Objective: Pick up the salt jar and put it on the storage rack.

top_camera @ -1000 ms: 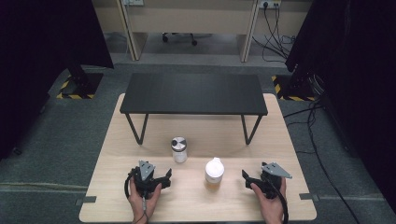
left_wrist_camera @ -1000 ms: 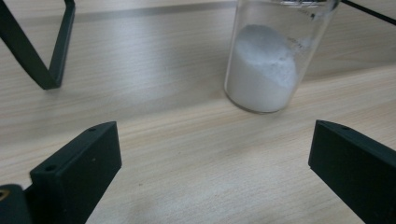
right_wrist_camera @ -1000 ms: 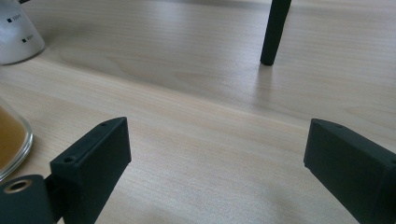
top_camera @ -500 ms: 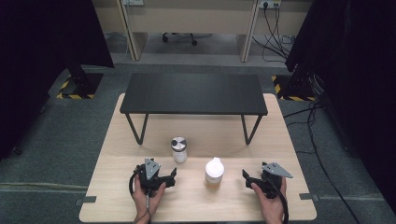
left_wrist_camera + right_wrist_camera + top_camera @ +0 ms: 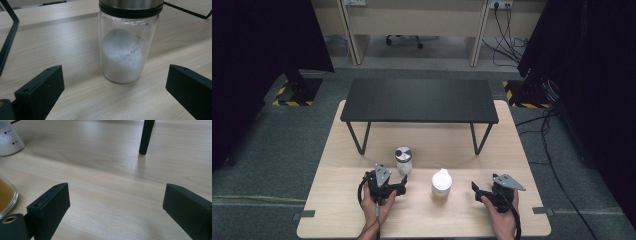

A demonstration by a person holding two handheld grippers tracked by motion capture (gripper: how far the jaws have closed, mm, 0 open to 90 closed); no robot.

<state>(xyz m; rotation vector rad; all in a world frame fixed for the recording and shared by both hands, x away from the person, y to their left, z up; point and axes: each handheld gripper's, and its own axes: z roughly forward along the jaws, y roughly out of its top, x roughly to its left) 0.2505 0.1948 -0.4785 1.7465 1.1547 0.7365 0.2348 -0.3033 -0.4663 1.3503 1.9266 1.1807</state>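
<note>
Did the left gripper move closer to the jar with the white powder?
Yes. In the high view the left gripper has slid right and slightly up the picture, nearer the powder jar, which stayed put.

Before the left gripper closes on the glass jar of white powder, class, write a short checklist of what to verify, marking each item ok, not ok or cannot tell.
1. Left gripper open wide enough for the jar: ok.
2. Glass jar centred between the fingers: ok, though not yet between them.
3. Jar upright, metal lid on: ok.
4. Fingers touching the jar: not ok, a gap remains.
5. Right gripper open, apart from the white-capped bottle: ok.
6. Lid screwed tight: cannot tell.
</note>
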